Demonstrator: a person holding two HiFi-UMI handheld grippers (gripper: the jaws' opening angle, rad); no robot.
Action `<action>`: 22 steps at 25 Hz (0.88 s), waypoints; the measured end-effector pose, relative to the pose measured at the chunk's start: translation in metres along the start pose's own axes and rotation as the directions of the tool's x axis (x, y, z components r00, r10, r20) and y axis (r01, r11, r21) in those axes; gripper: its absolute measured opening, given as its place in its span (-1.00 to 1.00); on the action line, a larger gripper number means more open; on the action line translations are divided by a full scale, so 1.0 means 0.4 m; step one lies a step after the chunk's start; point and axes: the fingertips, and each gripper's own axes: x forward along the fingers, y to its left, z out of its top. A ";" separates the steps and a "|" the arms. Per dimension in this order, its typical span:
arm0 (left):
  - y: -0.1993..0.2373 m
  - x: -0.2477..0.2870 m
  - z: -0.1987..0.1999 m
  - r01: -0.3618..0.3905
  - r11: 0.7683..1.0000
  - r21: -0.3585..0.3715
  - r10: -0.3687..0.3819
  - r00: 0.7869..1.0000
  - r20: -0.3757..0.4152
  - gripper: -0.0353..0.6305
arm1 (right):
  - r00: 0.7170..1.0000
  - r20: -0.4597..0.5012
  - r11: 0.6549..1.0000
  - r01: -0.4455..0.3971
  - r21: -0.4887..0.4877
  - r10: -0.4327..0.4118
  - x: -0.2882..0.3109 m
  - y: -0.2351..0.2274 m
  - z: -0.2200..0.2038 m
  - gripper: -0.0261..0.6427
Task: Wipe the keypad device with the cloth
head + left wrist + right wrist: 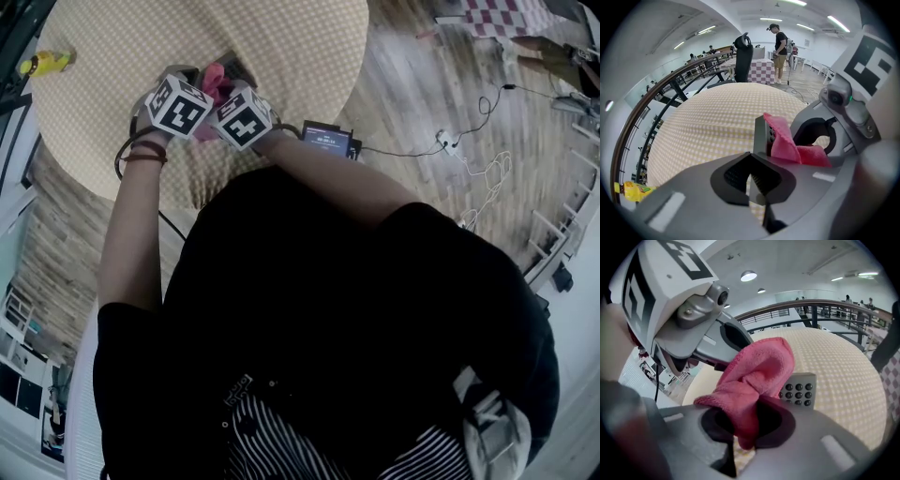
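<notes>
left tongs (751, 180): closed on the lower edge of the keypad device (761, 136). the grey slab is held edge-on and rises upright out of the tongs at the centre of the left gripper view, lifted above the desk (717, 117) rather than lying on it.

right tongs (740, 437): clamped on a bunched fold of the pink cloth (754, 376). the free part of the cloth rises up and left of the tongs in the right gripper view and lies over the left part of the button face. about three columns of dark round buttons show uncovered at centre right of that frame.

head view: both marker cubes sit close together at the upper left of the frame, above the round checked desk, with a bit of pink showing between them. a yellow object (42, 64) lies well apart at the far upper left edge of the desk.

progress (judgement): device picked up, cloth picked up, and the two brought into contact, so the wipe looks to be under way. no dirt or streaks are visible, so i cannot tell how much of the face is already cleaned. left to do, as far as shown: the exposed buttons, the edges and the back.
</notes>
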 end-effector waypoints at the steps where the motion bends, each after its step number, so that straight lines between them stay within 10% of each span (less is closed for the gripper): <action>1: -0.001 -0.001 0.002 -0.004 1.000 0.001 0.004 1.000 0.001 -0.90 | 1.000 -0.007 1.000 -0.001 0.003 0.001 -0.001 -0.001 -0.012 -0.73; 14: 0.012 -0.016 -0.005 -0.067 0.989 -0.130 0.075 0.996 0.054 -0.89 | 0.986 -0.167 0.999 -0.011 -0.039 0.004 -0.010 0.004 -0.121 -0.73; 22: 0.019 -0.222 0.044 -0.206 0.881 -0.427 0.337 0.905 0.258 -0.88 | 1.000 -0.012 0.992 0.002 -0.126 -0.003 -0.184 0.012 0.010 -0.73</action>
